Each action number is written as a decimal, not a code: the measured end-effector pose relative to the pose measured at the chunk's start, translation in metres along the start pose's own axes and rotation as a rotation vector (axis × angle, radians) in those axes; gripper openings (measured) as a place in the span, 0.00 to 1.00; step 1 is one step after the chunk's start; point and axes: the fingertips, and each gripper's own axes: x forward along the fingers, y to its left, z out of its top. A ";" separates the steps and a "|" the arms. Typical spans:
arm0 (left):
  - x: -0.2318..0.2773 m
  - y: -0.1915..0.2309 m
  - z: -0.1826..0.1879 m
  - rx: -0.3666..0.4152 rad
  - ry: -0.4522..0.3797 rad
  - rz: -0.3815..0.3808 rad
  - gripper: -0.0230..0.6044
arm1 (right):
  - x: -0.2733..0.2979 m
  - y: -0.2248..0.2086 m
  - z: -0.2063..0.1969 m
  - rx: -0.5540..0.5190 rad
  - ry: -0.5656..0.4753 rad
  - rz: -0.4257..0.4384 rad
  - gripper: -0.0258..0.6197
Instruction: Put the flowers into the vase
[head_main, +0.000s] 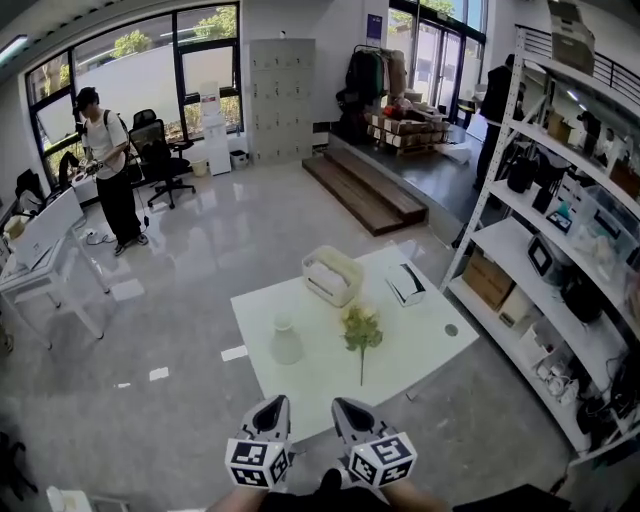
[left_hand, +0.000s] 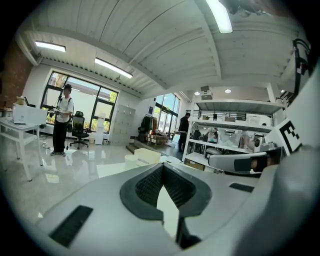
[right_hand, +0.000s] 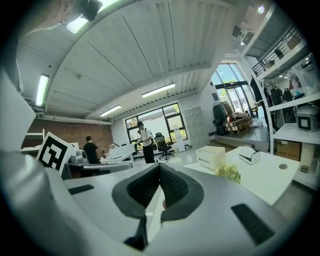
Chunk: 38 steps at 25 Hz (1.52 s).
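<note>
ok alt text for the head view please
The left gripper and right gripper, both shut and empty, point at a white table holding a pale vase, a flower sprig lying flat beside it, a cream basket and a white box.

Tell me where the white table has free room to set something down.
Bare: the near strip of table, before the vase and flowers; also right of the flowers. Crowded: the far edge, with basket and box.
</note>
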 end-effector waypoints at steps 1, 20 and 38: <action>0.009 0.001 0.003 0.000 -0.004 0.008 0.04 | 0.007 -0.008 0.004 -0.006 -0.001 0.003 0.04; 0.073 0.048 0.025 -0.006 0.020 -0.002 0.04 | 0.087 -0.024 0.019 -0.001 0.022 -0.001 0.04; 0.097 0.055 0.007 -0.022 0.087 -0.042 0.04 | 0.106 -0.058 -0.002 0.025 0.102 -0.088 0.04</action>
